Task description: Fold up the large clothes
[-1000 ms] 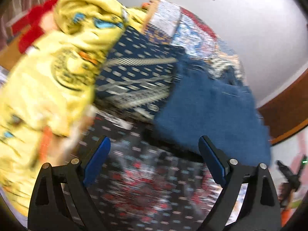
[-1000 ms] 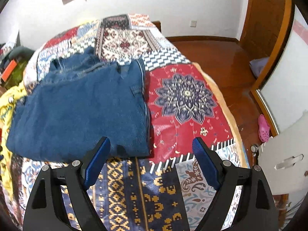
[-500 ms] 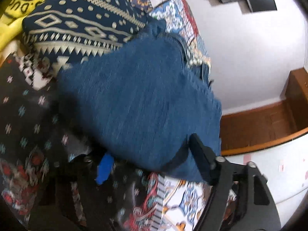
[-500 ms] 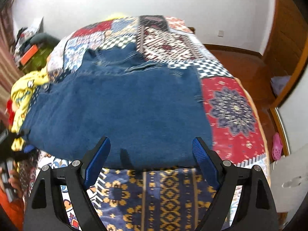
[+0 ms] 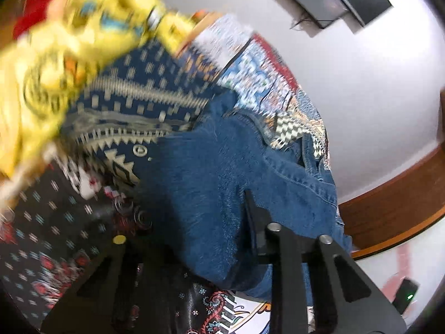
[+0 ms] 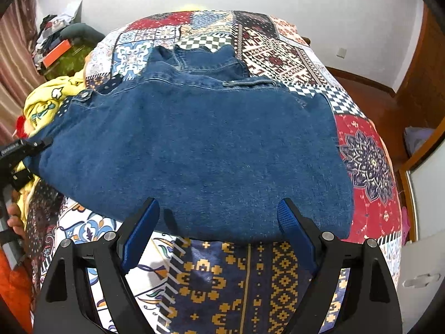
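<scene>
Left claw [image 5: 222,239]: jaws just closing, clamped on the near left corner of the folded jeans [image 6: 194,150]. Right claw [image 6: 217,222]: apart, empty, at the jeans' near edge. Jeans: flat on bedspread [image 6: 278,53]. Advice: grip the matching corner, lift both evenly.

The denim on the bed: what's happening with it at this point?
A person with a gripper in each hand is folding a blue denim garment on a bed covered by a patchwork quilt. The left gripper has just been closing and its fingers now pinch the garment's left edge. The right gripper hangs open at the near hem, fingers apart, gripping nothing. A yellow garment lies bunched at the left side.
</scene>
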Available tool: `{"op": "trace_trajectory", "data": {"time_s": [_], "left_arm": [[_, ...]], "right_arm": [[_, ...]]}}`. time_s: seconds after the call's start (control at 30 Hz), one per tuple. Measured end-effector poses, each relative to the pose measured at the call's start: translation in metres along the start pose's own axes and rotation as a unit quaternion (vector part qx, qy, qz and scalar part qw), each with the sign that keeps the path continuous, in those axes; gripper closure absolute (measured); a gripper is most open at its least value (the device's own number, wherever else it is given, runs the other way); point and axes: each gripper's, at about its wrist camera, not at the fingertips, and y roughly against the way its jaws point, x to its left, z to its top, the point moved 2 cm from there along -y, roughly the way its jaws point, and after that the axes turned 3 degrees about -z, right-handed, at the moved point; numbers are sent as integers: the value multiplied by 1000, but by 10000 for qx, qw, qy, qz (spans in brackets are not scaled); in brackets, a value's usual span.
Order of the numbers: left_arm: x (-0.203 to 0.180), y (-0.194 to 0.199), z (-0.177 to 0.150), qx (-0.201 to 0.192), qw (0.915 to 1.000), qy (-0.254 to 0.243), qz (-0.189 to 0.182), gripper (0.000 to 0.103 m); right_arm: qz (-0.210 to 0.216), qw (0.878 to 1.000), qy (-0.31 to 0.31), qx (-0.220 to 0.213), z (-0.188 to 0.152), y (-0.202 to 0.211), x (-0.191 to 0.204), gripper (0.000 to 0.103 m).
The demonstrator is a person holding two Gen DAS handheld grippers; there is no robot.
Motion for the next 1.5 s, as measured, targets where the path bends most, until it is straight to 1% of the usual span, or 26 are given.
{"op": "trace_trajectory", "data": {"time_s": [0.03,0.13,0.27,0.33,0.4,0.47,0.57,0.63,0.73,0.83,0.93,0.97,1.0,1.1,1.2,1.23,1.37,1.4,1.43,1.5], "left_arm": [[-6,3,4,-58,9999,-118,-53,85],[-31,22,14,-313,9977,-573,-205,87],[-64,54,30,-812,9897,-1114,-376,90],[-75,65,38,-991,9858,-1282,-436,90],[-83,75,43,-1168,9812,-1478,-413,90],[-91,78,44,-1283,9762,-1723,-303,90],[-98,76,41,-1194,9737,-1922,-273,90],[-99,72,39,-1136,9715,-2071,-186,90],[-101,61,32,-984,9704,-2201,-162,90],[-108,56,25,-950,9667,-2372,-136,90],[-123,55,22,-852,9660,-2414,-367,90],[-133,54,20,-823,9638,-2499,-436,90],[-144,52,17,-810,9606,-2615,-491,90],[-177,46,5,-722,9515,-2904,-717,91],[-223,31,-18,-484,9387,-3243,-1063,91],[-232,26,-24,-413,9354,-3315,-1159,91],[-279,-5,-69,119,9151,-3724,-1543,91],[-285,-13,-81,295,9106,-3787,-1626,91],[-290,-19,-90,439,9079,-3818,-1675,91],[-299,-35,-119,818,8976,-3962,-1750,91]], "right_arm": [[-1,10000,43,-24,2,2,2,18],[17,9998,138,-133,11,8,9,18],[214,9990,260,-282,28,13,27,18],[370,9980,372,-341,37,12,41,18],[540,9967,491,-341,43,6,58,18],[680,9956,593,-266,46,-3,70,18],[885,9934,729,-6,48,-26,91,18],[955,9921,778,220,44,-43,100,18],[1008,9916,701,411,39,-59,102,17],[1064,9909,705,424,36,-61,99,17],[1130,9906,631,442,37,-52,91,17],[1146,9910,567,396,38,-47,86,17],[1132,9917,503,340,38,-43,82,17],[962,9952,190,51,37,-21,51,17],[787,9966,-190,-141,34,-2,16,17],[694,9968,-344,-211,32,5,2,17],[231,9963,-748,-361,20,28,-46,17],[106,9958,-827,-378,16,33,-57,17],[-20,9951,-911,-392,10,39,-68,17],[-182,9936,-1045,-380,1,46,-87,17]]}}
